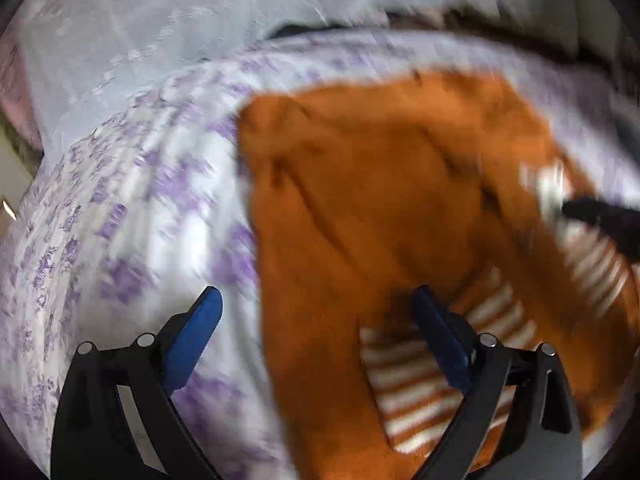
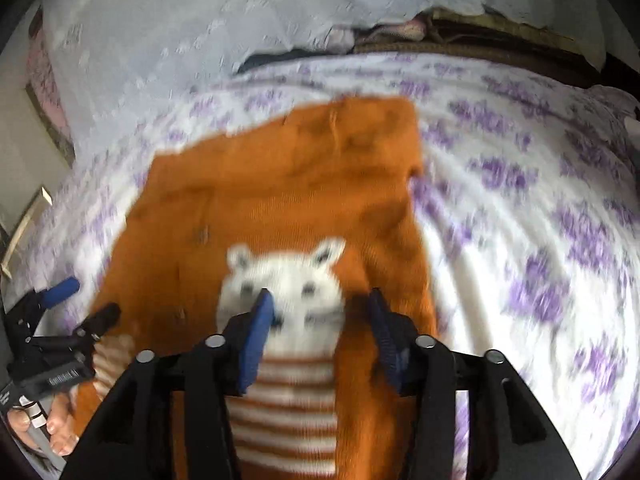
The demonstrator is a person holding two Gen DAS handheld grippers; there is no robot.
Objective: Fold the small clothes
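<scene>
An orange knitted sweater (image 2: 280,184) lies flat on the bed, with a white bear face (image 2: 296,276) and white stripes (image 2: 288,408) on its front. My right gripper (image 2: 320,312) hovers over the bear face, jaws apart, with nothing pinched between them. In the left wrist view the sweater (image 1: 380,184) fills the right half. My left gripper (image 1: 320,312) stands wide open at the sweater's left edge, one finger over the sheet and the other over the orange knit. From the right wrist view the left gripper (image 2: 86,302) sits at the sweater's left side, held by a hand (image 2: 40,428).
A white bedsheet with purple flowers (image 2: 520,220) covers the bed around the sweater. A pale embroidered blanket (image 2: 180,20) is bunched at the back. Dark and brown fabrics (image 2: 480,40) lie at the back right. The bed's left edge meets a wall (image 2: 16,160).
</scene>
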